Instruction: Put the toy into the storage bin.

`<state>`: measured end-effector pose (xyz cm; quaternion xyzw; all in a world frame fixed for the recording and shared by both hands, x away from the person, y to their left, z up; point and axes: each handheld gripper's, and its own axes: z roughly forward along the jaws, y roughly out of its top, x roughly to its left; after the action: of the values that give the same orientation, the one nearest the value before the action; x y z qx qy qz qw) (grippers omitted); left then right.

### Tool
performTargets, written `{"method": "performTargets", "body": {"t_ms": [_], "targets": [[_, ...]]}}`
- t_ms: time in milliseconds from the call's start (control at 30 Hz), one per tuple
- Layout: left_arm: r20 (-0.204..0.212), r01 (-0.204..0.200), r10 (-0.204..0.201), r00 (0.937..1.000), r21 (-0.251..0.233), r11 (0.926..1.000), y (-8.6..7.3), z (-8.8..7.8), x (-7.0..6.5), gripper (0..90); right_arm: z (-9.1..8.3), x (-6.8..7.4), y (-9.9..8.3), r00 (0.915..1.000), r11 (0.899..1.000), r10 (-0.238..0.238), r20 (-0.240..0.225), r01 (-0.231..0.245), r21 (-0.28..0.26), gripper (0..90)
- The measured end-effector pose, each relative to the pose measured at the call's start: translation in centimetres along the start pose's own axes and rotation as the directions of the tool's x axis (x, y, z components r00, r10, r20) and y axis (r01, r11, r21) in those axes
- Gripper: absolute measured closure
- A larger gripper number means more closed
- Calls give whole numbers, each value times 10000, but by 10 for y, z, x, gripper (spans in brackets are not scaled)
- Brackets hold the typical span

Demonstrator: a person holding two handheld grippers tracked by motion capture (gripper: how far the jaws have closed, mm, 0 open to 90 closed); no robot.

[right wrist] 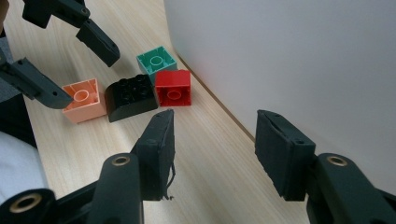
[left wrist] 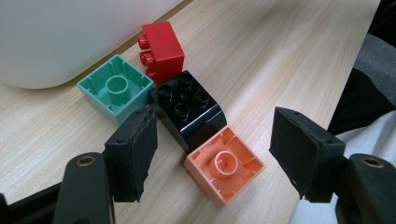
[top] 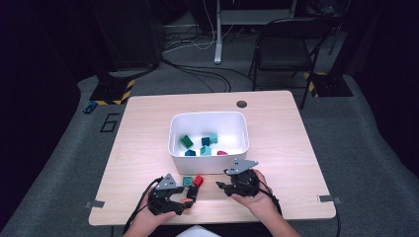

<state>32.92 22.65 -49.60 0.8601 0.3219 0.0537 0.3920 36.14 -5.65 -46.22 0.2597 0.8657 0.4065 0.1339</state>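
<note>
The big wooden table [top: 148, 148] has a white bin [top: 207, 163] in the middle of it. Some small blocks lie inside the bin.

The left gripper [top: 190, 196] sits at about 7 o'clock from the bin, near the table's front edge. Its jaws are apart and squeeze nothing. In the left gripper view the orange block [left wrist: 224, 168] lies on the table between the two black pads [left wrist: 135, 154], and neither pad touches it.

The right gripper [top: 220, 185] sits at about 5 o'clock from the bin. Its jaws are partly apart, with only bare table between them.

Four little blocks lie together just in front of the bin. The black block [left wrist: 187, 109] touches the orange block and sits at about 11 o'clock from it. The green block [left wrist: 116, 88] is upside down, at about 9 o'clock from the black block. The red block [left wrist: 162, 49] lies on its side close to the bin wall, at about 12 o'clock from the black block.
</note>
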Motion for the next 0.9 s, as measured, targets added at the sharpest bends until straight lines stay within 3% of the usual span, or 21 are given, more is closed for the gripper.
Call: {"method": "performTargets", "body": {"t_ms": [267,467,600,833,900], "targets": [[-69,-146,148,9999,279,9995,-4,6,-1,321,-3,0,-3,9997,10000,31,238,-29,-80,473],[-216,-118,130,9997,568,9983,-9,4,6,407,0,-1,-5,9994,9999,-98,343,94,117,473],[-327,104,-84,9994,624,9980,-13,1,12,443,2,-1,-6,9995,9996,-213,253,208,198,473],[-777,149,-88,9969,784,9968,-16,-8,25,523,7,2,-8,9989,9983,-451,107,447,375,474],[-739,213,-150,9972,855,9961,-16,-10,29,561,8,2,-8,9989,9981,-459,46,456,411,474]]}}
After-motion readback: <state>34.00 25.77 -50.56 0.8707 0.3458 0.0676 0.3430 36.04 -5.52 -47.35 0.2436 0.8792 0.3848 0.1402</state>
